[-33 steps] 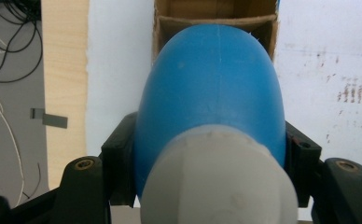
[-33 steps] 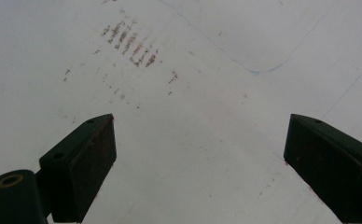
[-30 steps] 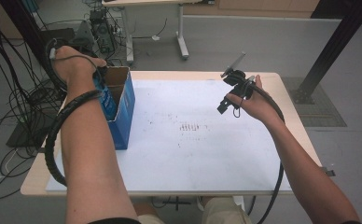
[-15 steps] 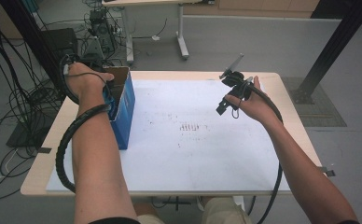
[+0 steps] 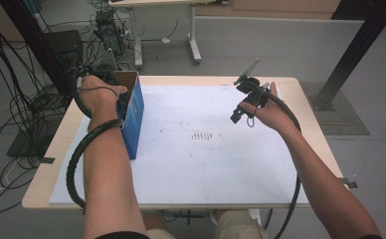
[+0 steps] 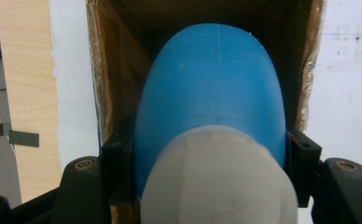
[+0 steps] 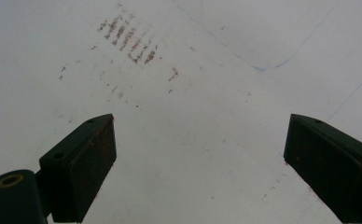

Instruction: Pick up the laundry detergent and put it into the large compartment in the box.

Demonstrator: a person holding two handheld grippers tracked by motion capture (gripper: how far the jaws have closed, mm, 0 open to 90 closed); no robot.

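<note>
Left hand-held gripper [image 6: 209, 186] is clamped on a blue bottle [image 6: 212, 88] with a white cap [image 6: 216, 182], one jaw on each side of the bottle just below the cap. Bottle points down into the open top of a cardboard box [image 6: 118, 70], its far end inside between the brown inner walls. In the high view the box [image 5: 134, 117] stands on the left part of the worktop [image 5: 47, 164], blue on its outside, with the left hand [image 5: 99, 94] over its opening; the bottle itself is hidden there by the hand. Right hand-held gripper [image 7: 200, 163] has its jaws wide apart with nothing between them, looking at the white sheet [image 7: 207, 116] and its reddish-brown smudges [image 7: 128, 39]. In the high view the right hand-held gripper [image 5: 248, 97] hangs over the far right part of the sheet [image 5: 206, 169], well apart from the box. Cables trail from both grippers along the forearms.
</note>
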